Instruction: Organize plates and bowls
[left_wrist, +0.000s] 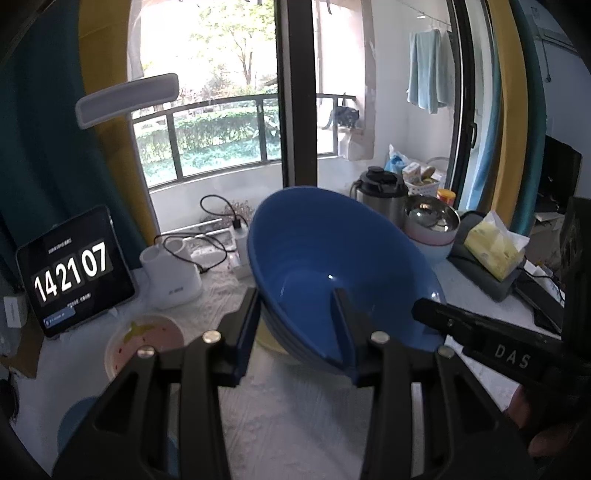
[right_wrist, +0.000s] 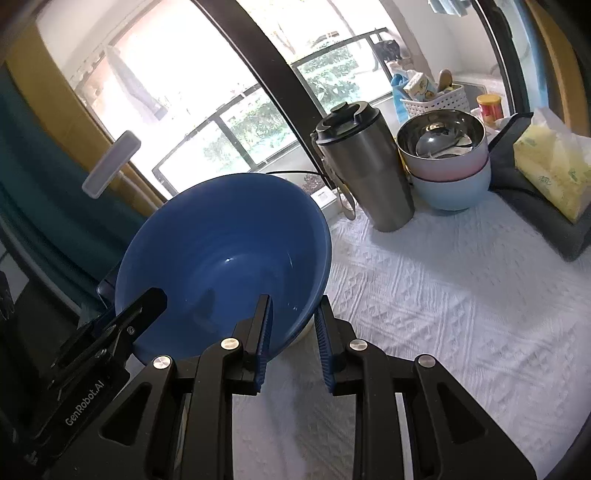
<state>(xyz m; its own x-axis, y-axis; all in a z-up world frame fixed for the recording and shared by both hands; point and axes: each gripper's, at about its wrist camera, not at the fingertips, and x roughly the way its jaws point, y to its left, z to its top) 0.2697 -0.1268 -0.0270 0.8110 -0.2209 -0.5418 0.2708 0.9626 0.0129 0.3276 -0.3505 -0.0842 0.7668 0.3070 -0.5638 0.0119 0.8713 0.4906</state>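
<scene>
A large blue bowl (left_wrist: 332, 254) (right_wrist: 221, 254) is tilted above the white cloth, over a pale dish whose edge shows beneath it. My left gripper (left_wrist: 297, 301) straddles its near rim, one finger inside and one outside, touching the wall. My right gripper (right_wrist: 295, 306) straddles the opposite rim the same way, with a small gap at its outer finger. The right gripper's finger also shows in the left wrist view (left_wrist: 480, 328). A stack of a steel, a pink and a pale blue bowl (right_wrist: 447, 158) (left_wrist: 432, 229) stands behind. A pink plate (left_wrist: 144, 343) lies at left.
A steel flask (right_wrist: 365, 166) stands beside the bowl stack. A tissue pack (right_wrist: 554, 170) on a grey box is at right. A tablet clock (left_wrist: 74, 273), a white holder (left_wrist: 173, 273) and cables are at left. A white basket (right_wrist: 436, 99) is at the back.
</scene>
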